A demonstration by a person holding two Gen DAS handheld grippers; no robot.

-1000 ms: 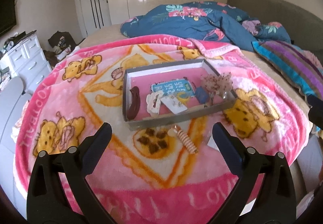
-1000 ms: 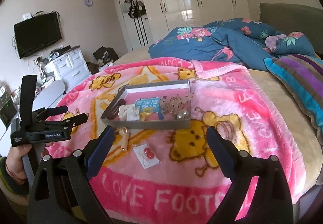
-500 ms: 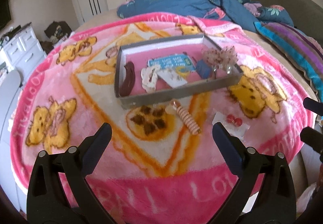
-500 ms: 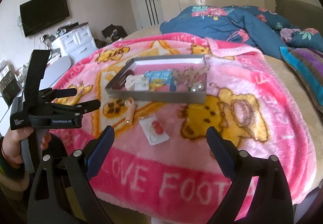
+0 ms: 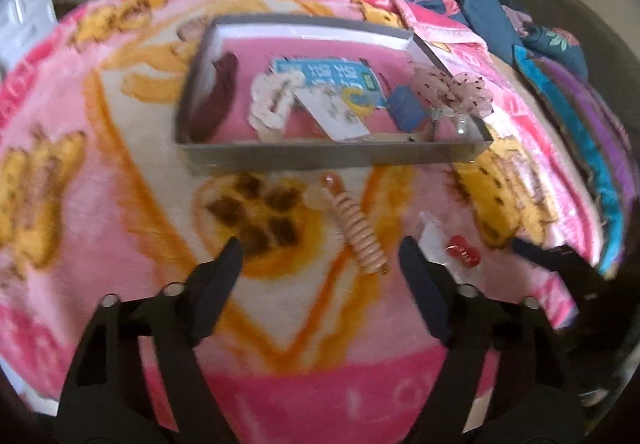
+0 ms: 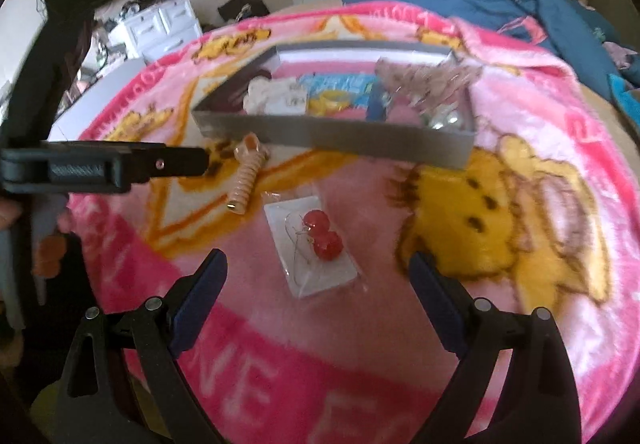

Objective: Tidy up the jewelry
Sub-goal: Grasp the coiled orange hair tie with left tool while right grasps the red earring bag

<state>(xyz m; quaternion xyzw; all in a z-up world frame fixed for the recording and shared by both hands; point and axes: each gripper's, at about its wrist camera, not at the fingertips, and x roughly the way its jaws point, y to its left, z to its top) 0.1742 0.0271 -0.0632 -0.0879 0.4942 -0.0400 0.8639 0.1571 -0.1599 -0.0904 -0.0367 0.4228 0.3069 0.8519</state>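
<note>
The left gripper (image 5: 318,264) has its fingers apart, just narrowing, with nothing between them; beyond their tips lies a ridged peach hair clip (image 5: 358,228). The right gripper (image 6: 318,276) has its fingers wide apart and empty, a clear packet of red earrings (image 6: 316,244) lying just ahead of them. Both items rest on the pink blanket (image 6: 500,284), just in front of the grey tray (image 5: 320,155) of jewelry. Likely risks: the soft pile could snag either set of fingers, or the slippery packet could slide away.
</note>
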